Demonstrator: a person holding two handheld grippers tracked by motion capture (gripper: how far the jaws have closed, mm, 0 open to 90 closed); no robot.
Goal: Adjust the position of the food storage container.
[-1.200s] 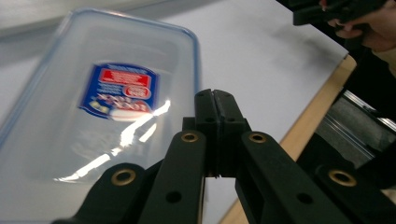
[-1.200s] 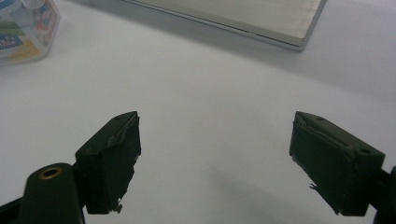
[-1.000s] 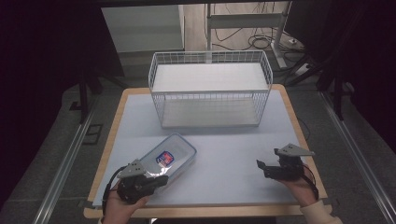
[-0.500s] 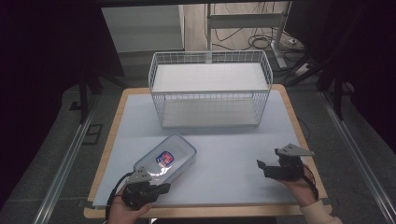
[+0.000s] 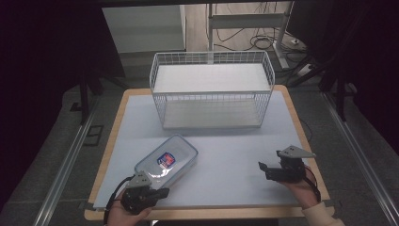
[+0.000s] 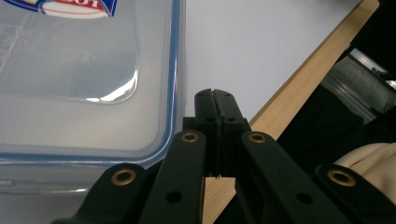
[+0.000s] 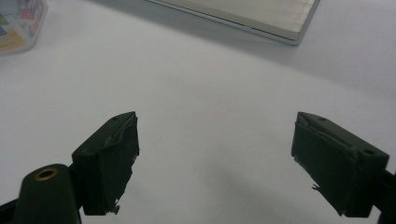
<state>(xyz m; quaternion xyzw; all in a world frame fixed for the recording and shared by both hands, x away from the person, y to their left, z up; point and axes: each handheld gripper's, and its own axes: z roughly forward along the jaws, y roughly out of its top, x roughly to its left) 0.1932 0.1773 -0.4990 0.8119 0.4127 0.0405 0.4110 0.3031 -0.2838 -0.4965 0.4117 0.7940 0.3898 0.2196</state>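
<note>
A clear plastic container with a blue-rimmed lid and a red and blue label lies slantwise on the pale mat, left of centre. My left gripper sits just off its near end, close to the table's front edge. In the left gripper view its jaws are pressed together with nothing between them, and the container lies right beside the left gripper. My right gripper rests at the near right, open; in the right gripper view the right gripper has only bare mat between its pads.
A white wire basket with a flat floor stands at the back centre; its base edge appears ahead in the right gripper view. The wooden table edge runs close by the left gripper. Pale mat stretches between the two hands.
My left gripper has drawn back a little toward the table's near edge, off the container's near end. The right gripper has stayed where it was.
</note>
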